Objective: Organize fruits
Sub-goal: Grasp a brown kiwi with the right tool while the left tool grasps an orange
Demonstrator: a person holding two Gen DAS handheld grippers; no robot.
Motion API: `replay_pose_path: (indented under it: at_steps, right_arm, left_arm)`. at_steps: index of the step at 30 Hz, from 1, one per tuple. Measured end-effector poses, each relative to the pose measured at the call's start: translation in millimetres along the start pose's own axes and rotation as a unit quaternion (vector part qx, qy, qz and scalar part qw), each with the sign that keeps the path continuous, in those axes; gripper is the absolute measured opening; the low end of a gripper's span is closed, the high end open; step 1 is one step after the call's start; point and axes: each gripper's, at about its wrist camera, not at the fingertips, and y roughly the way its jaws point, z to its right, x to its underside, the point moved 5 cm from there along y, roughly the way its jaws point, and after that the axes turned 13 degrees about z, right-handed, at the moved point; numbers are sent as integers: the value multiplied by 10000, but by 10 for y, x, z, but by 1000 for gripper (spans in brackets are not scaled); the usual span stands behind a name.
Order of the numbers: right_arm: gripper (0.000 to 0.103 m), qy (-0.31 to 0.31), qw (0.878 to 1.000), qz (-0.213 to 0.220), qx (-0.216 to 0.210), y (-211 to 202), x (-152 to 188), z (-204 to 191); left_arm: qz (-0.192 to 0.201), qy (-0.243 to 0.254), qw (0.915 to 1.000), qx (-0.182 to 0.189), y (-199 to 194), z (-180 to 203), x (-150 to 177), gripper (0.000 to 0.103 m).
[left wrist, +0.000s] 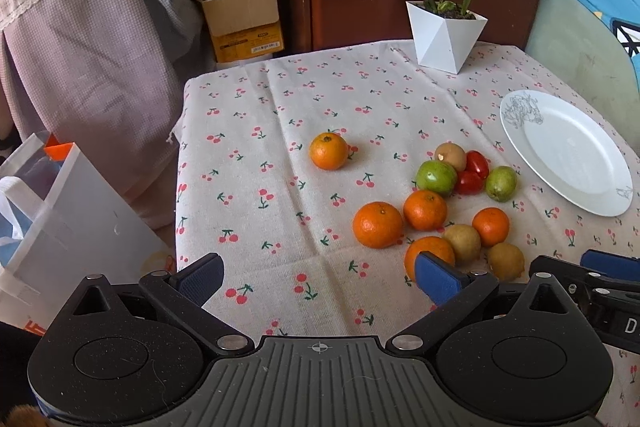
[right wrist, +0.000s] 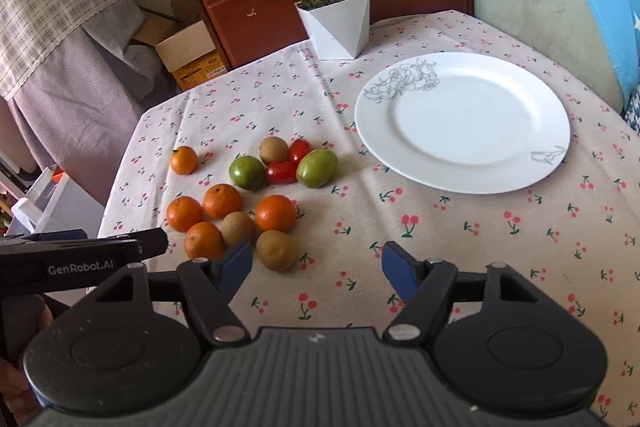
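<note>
Left hand-held gripper (left wrist: 320, 279): jaws wide apart, nothing between them, hovering over the bench (left wrist: 280, 227) with its cherry-print cloth. Lone small orange mandarin (left wrist: 329, 151) sits ahead of it, slightly right, apart from the rest. Main cluster lies ahead-right of it: orange mandarins (left wrist: 377, 225), brown kiwis (left wrist: 463, 243), two green round fruits (left wrist: 436, 177), two red cherry tomatoes (left wrist: 469, 182), mostly touching.

Right hand-held gripper (right wrist: 316, 269): jaws part open, holding nothing; nearest brown kiwi (right wrist: 276, 250) is just ahead of its left finger, not between the pads.

White round ceramic plate with grey line drawing (right wrist: 462, 121) is ahead-right of the right gripper, bare.

Judgement: task barely started, no fruit on the plate, all pieces still to sort.

Obstacles: fruits packed tight, so neighbours likely roll when one is picked. White faceted planter with green plant (right wrist: 338, 27) stands beyond, clear of the path.
</note>
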Motion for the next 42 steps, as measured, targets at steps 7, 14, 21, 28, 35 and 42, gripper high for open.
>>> replay_pose_path:
  at_steps: [7,14,21,28,35,42]
  right_arm:
    - [47,100,9994,15,-334,72,46,-35]
    - [38,78,9990,12,-449,174,78,-61]
    - [25,102,9984,12,-564,248,101,-78]
    - [23,45,9983,-18,-573,233,72,-97]
    - [24,114,9991,-20,-399,237,51,5]
    - [27,153,9989,-83,-445,267,70,-8]
  left_arm:
    - [-104,122,9998,143,5,36,134,96]
    - [88,308,9986,424,-3,166,146,89]
    - [55,249,9982,547,55,191,190,80]
    - [167,243,9958,869,40,264,202,65]
    - [313,288,9927,1132,76,367,205,49]
    - [460,328,9918,1143,144,418,191,45]
